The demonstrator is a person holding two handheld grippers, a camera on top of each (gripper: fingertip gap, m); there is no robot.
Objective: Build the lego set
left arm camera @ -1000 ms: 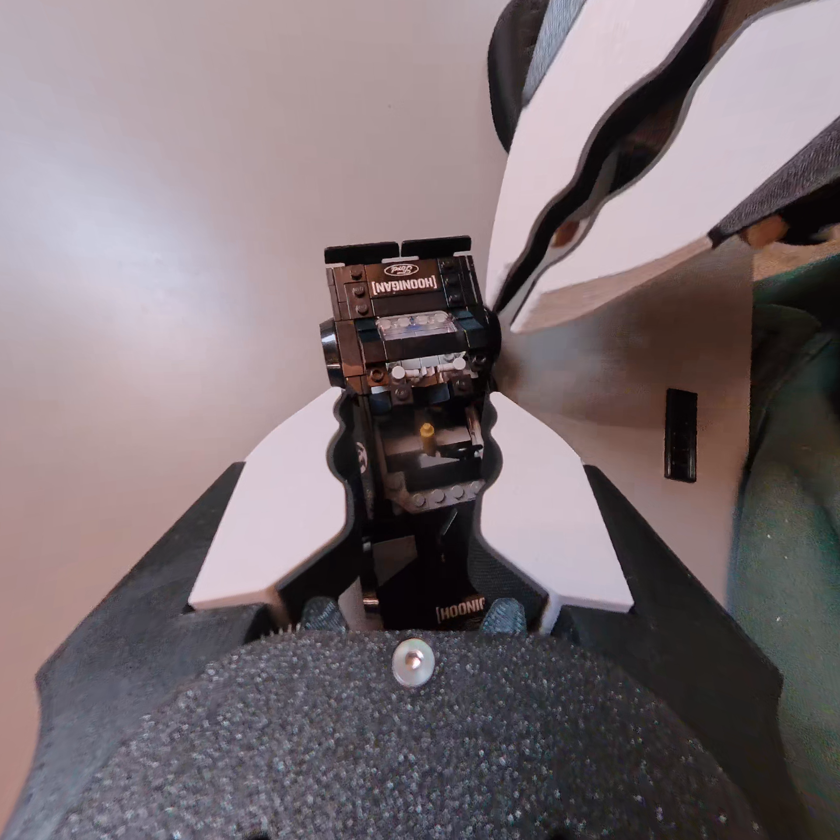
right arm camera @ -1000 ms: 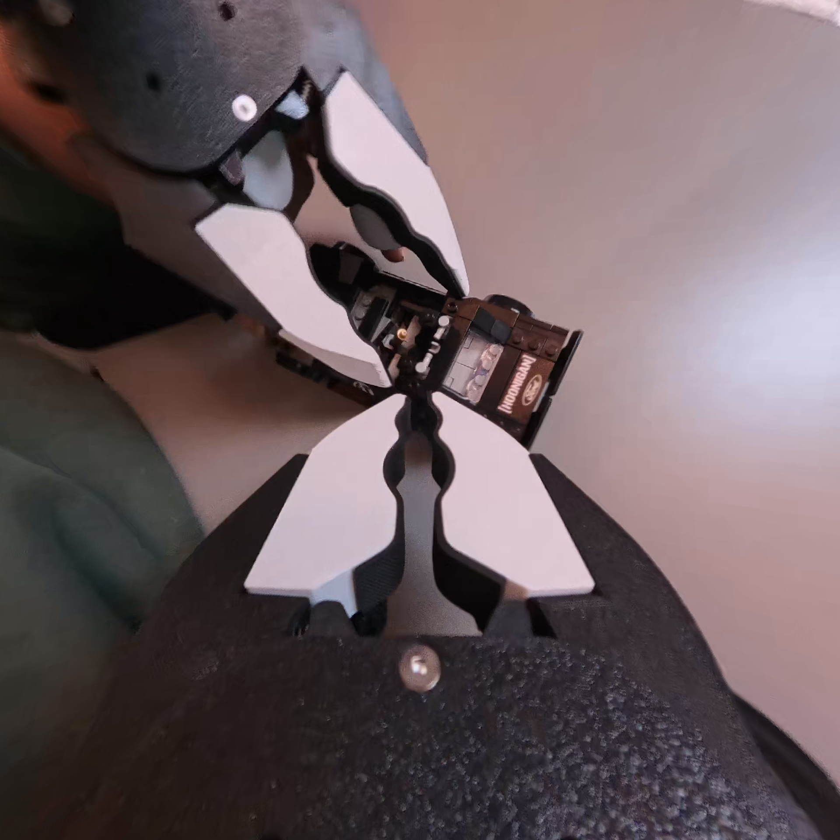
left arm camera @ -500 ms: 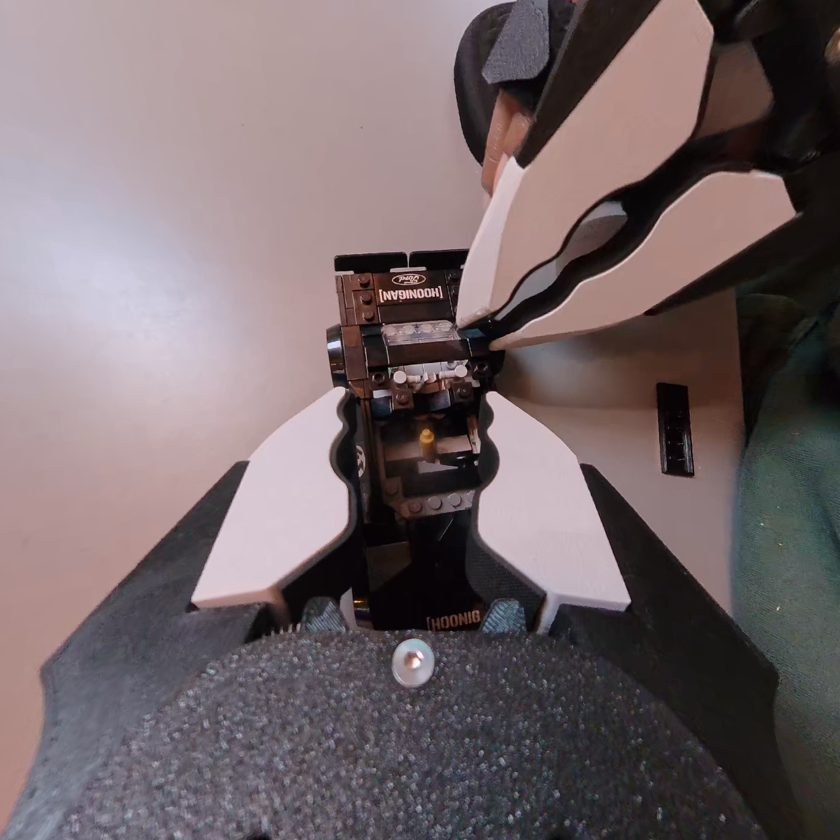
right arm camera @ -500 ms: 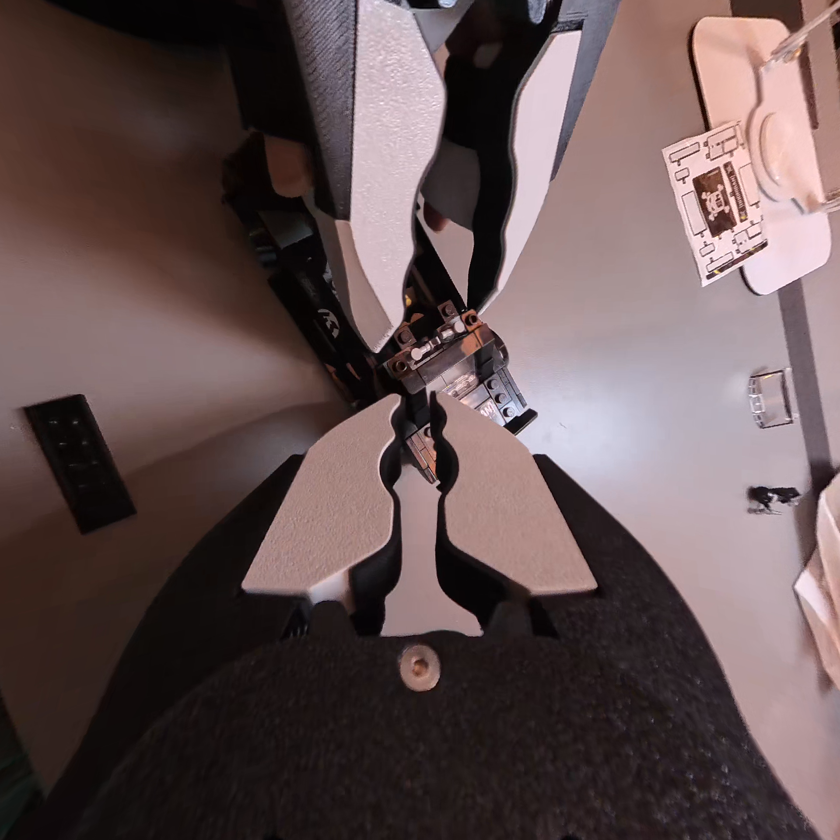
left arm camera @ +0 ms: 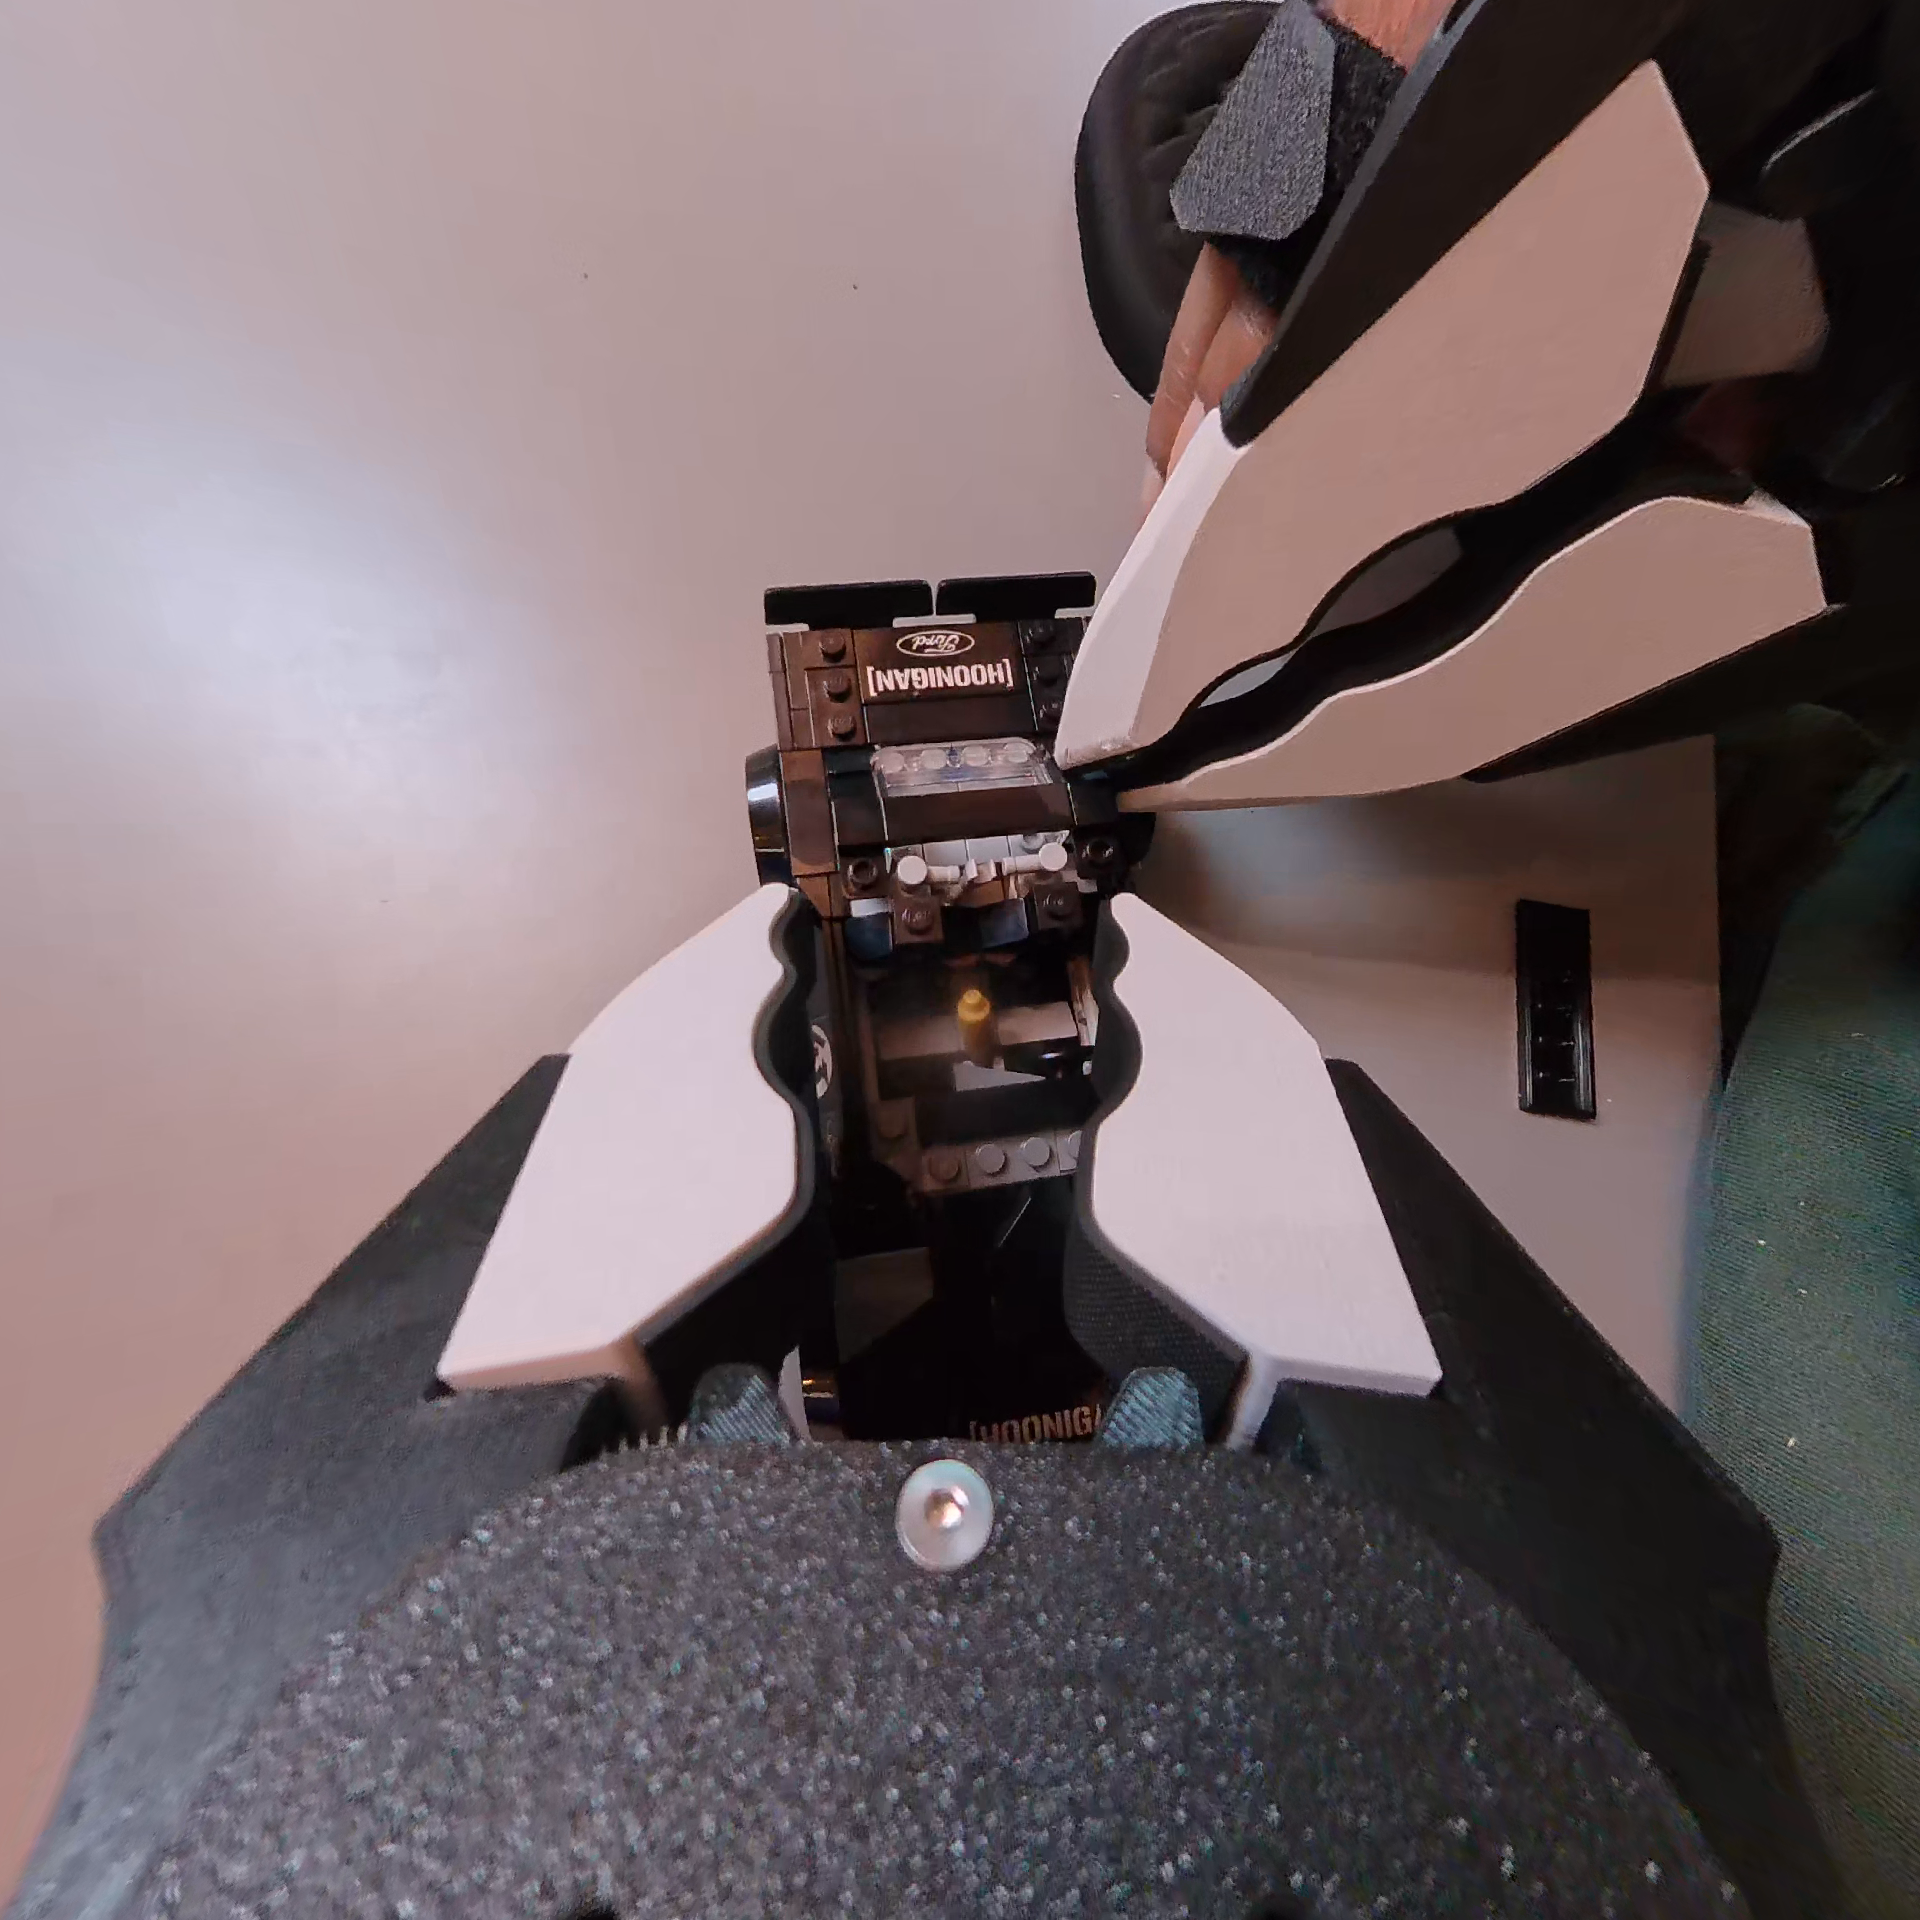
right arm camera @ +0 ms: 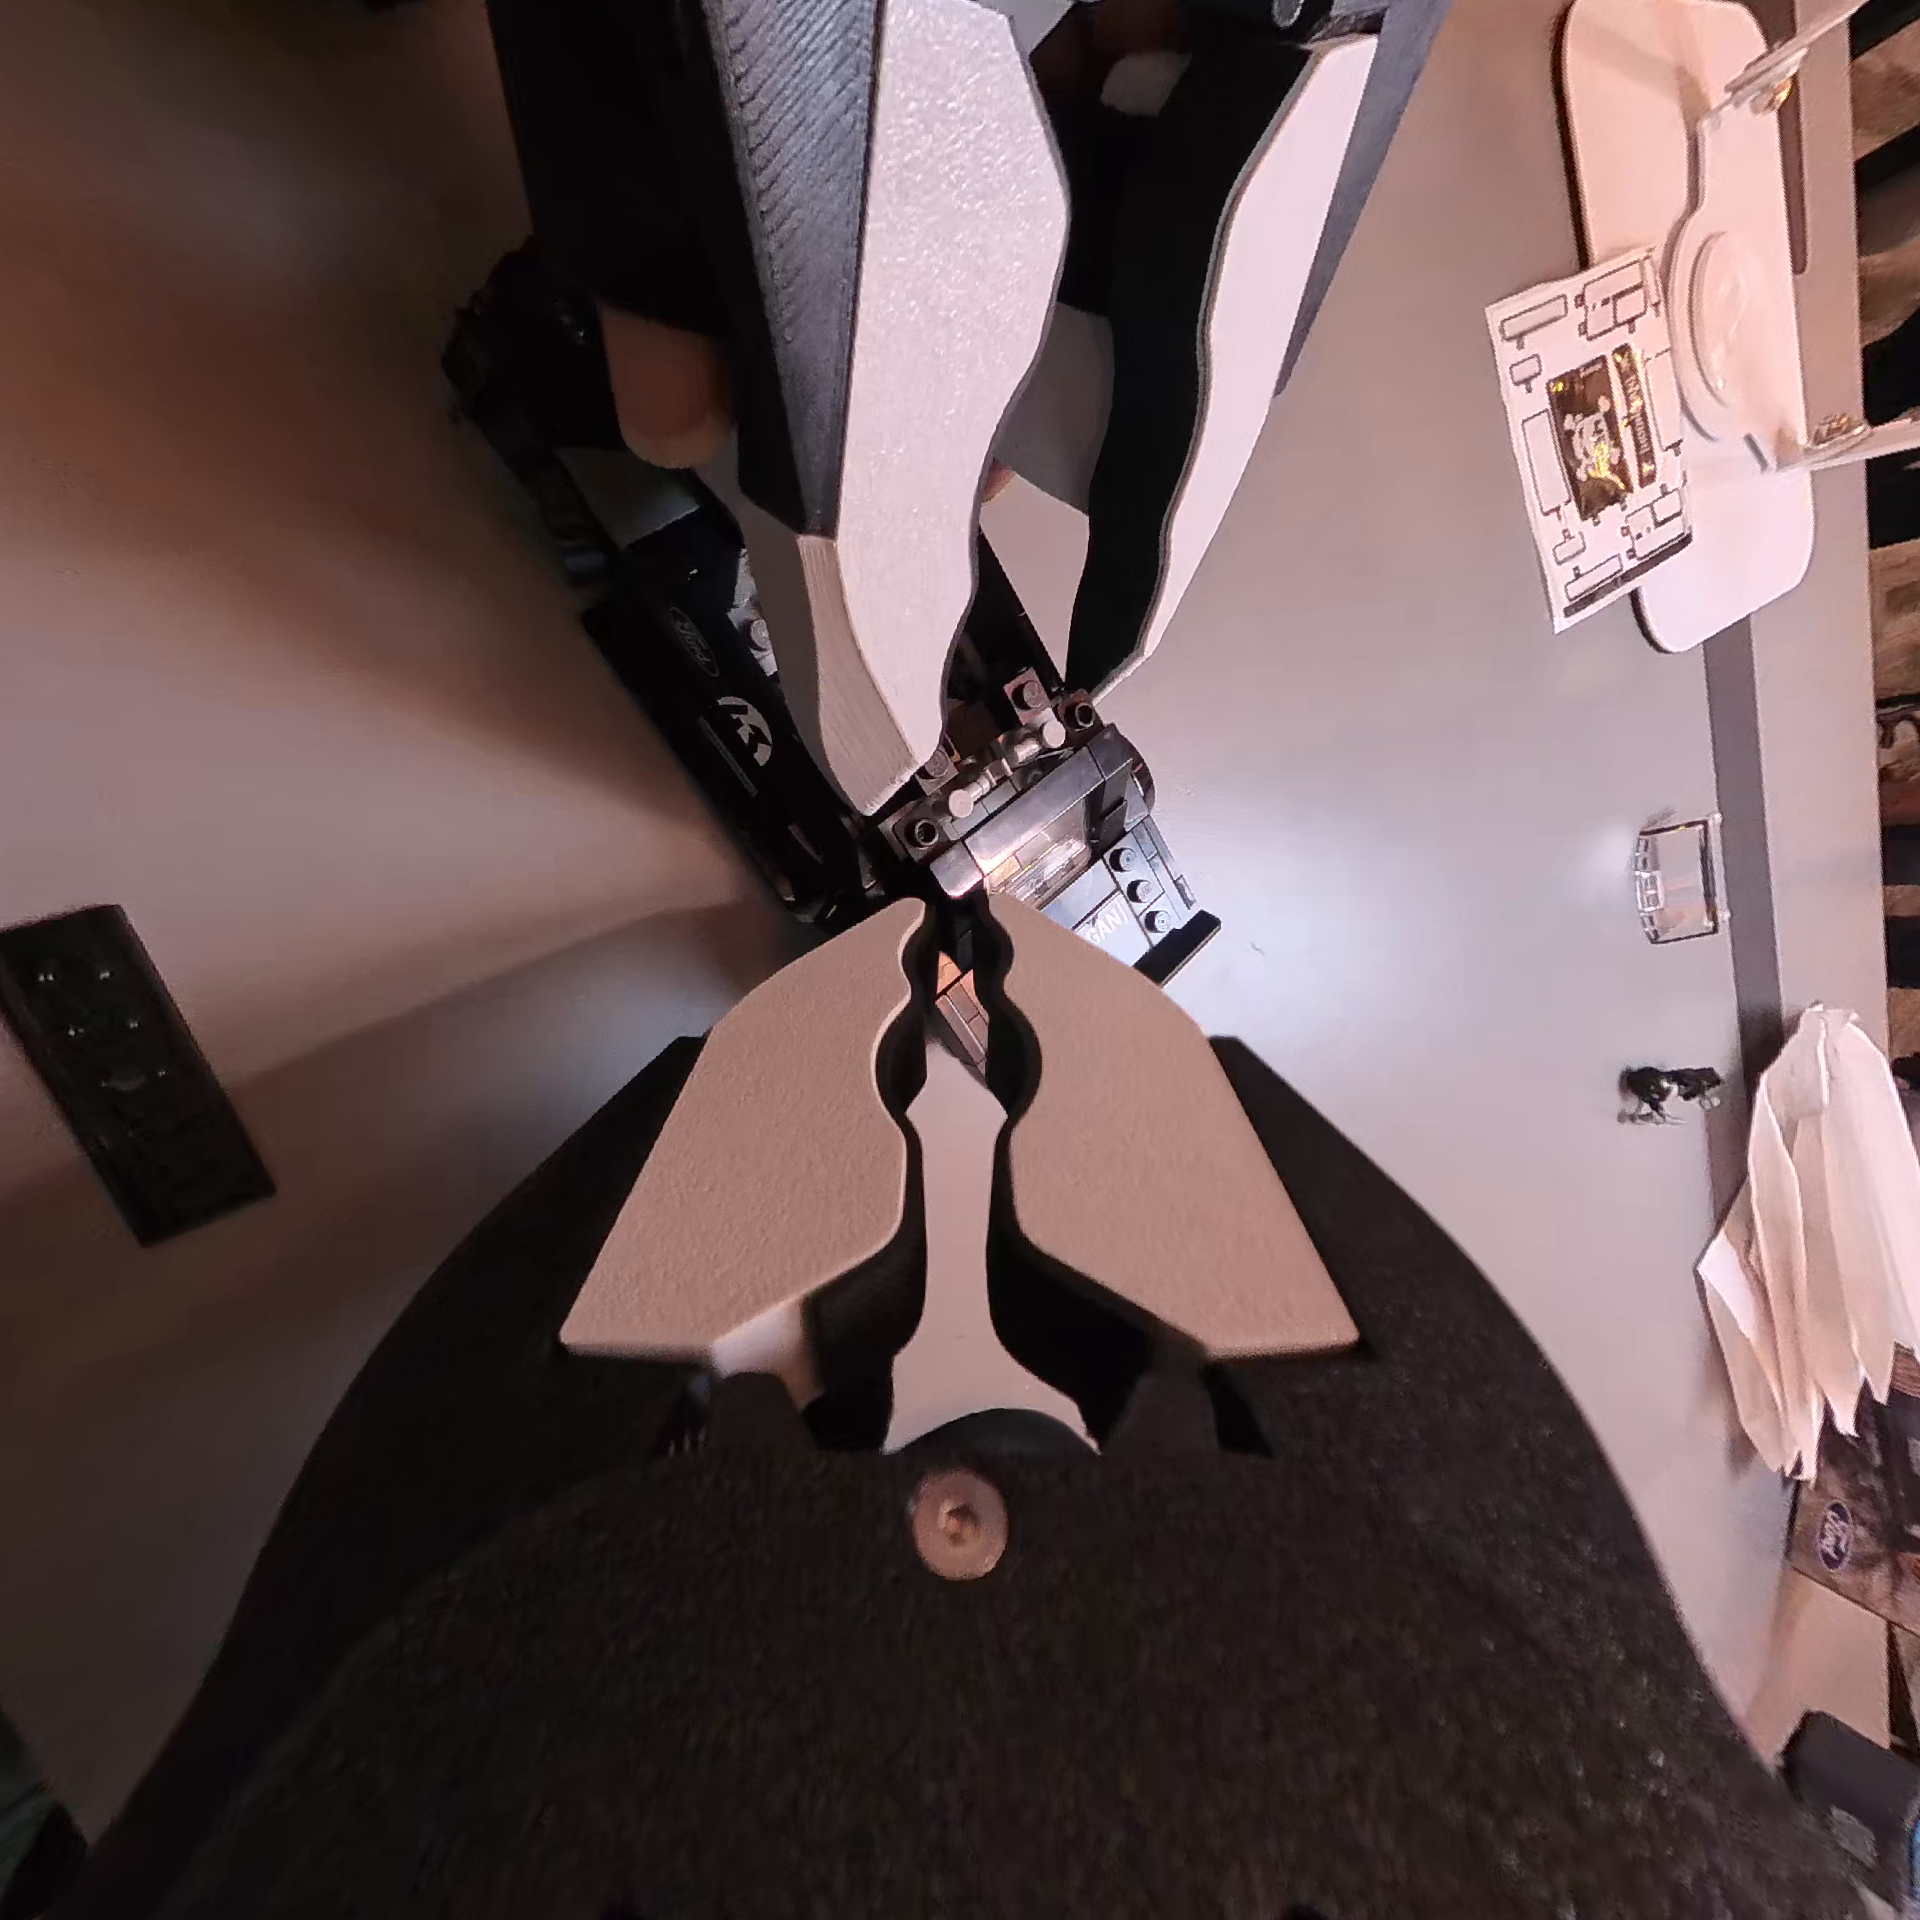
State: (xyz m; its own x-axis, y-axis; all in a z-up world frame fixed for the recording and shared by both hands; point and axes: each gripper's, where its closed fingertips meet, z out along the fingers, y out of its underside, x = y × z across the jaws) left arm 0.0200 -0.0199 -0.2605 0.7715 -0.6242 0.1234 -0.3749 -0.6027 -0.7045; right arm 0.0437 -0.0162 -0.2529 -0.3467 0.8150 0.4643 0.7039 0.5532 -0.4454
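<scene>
Your left gripper (left arm camera: pixel 951 914) clamped on the black car (left arm camera: pixel 935 821) at frame centre, your right gripper (right arm camera: pixel 961 920) jaws nearly closed, pinching its side, black plate (right arm camera: pixel 125 1070) at left.

I see a pale grey table (right arm camera: pixel 1351 831) carrying a flat white rounded board (right arm camera: pixel 1704 520) at the far right edge. A clear plastic stand (right arm camera: pixel 1745 301) sits on it. A crumpled white paper bag (right arm camera: pixel 1808 1268) lies nearer me.

Hobby desk: plain grey tabletop (right arm camera: pixel 1403 831), sticker sheet (right arm camera: pixel 1590 447), paper bags (right arm camera: pixel 1808 1247)
</scene>
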